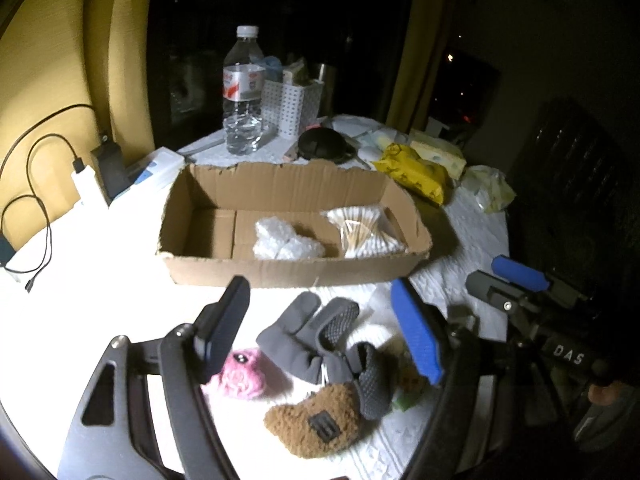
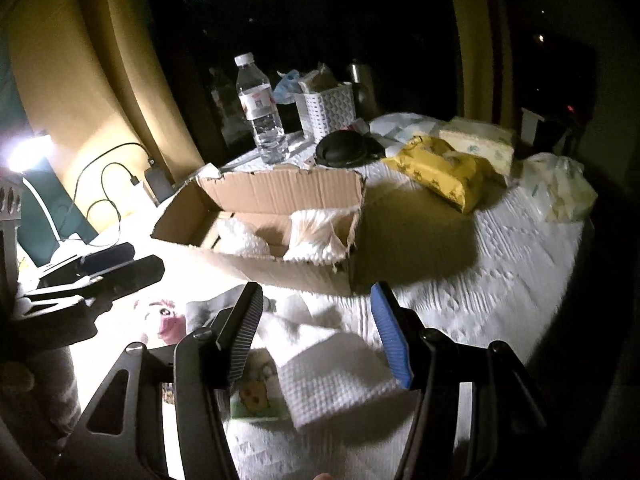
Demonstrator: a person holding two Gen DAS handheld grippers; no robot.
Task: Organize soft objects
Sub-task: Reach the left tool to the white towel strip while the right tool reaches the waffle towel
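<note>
An open cardboard box (image 1: 280, 272) holds white bubble wrap (image 1: 284, 242) and a pack of cotton swabs (image 1: 364, 232). In front of it lie grey gloves (image 1: 312, 340), a pink plush toy (image 1: 240, 378) and a brown fuzzy piece (image 1: 312, 426). My left gripper (image 1: 320, 328) hangs open above the gloves, its pads clear of them. My right gripper (image 2: 316, 332) is open over a white waffle cloth (image 2: 336, 380) and a small cartoon tissue packet (image 2: 256, 398). In the left wrist view the right gripper (image 1: 504, 284) shows nothing between its fingers.
Behind the box stand a water bottle (image 1: 242, 92), a white basket (image 1: 294, 104) and a black round case (image 1: 322, 144). A yellow wipes pack (image 2: 444, 172) and tissue packs (image 2: 480, 142) lie at the right. Chargers and cables (image 1: 84, 168) sit at the left. The round table's edge (image 2: 576, 240) curves at the right.
</note>
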